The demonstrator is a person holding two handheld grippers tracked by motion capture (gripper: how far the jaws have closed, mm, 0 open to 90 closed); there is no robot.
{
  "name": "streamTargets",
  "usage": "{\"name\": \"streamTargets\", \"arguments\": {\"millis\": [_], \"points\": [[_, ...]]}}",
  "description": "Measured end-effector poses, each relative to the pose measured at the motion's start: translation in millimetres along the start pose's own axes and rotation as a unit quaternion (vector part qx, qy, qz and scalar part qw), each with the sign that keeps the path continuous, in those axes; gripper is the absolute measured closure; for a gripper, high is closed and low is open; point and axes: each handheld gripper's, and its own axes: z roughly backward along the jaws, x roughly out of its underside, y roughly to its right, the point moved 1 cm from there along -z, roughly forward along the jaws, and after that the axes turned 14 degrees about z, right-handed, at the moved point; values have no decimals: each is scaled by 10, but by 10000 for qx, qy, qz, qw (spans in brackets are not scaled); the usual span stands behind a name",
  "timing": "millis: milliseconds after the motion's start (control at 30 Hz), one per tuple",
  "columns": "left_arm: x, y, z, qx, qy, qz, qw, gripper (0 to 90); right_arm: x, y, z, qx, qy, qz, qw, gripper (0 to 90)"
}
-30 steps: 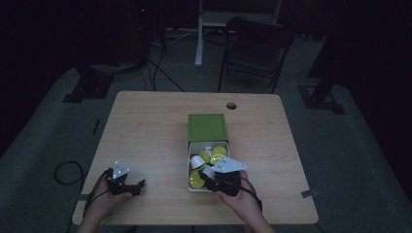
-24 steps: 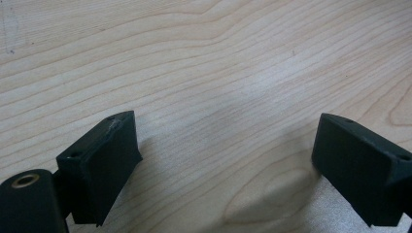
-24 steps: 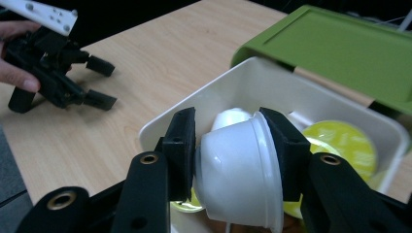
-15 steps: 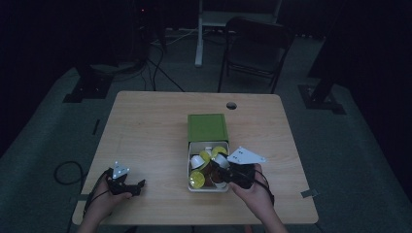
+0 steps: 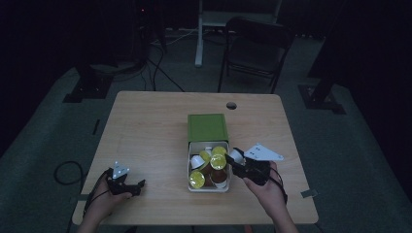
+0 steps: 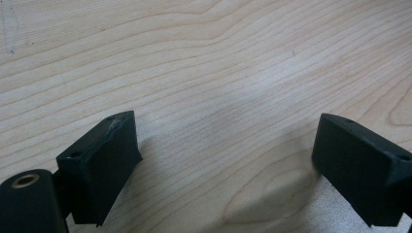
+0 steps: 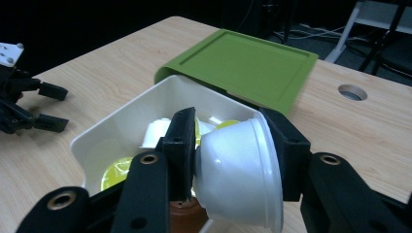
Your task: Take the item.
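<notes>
Wooden table [image 5: 145, 131]: right gripper [image 7: 228, 145] clamps white cup [image 7: 240, 170] (tilted) above box [image 7: 121, 126].

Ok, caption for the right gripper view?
Right gripper clamps a white cup over the white bin by its green lid.

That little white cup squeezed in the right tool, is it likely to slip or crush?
The white cup looks like thin plastic, so hard squeezing may dent it. Its sides taper and look smooth, so it might slide out of the right tool, which holds it sideways. Set down like that, it would probably roll in a curve.
</notes>
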Motion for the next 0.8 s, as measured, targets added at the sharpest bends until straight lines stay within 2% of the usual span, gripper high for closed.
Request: {"name": "streamTargets", "arguments": {"millis": [233,400,800], "points": [[0,0,0,2,1,0,10000,101,75,96,39,134,2,-80,9999,594],[0,0,0,2,1,1,10000,101,175,210,87,347,-29,-185,9992,594],[0,2,-1,-1,5,7,10000,101,412,433,191,731,-154,-464,9961,593]]}}
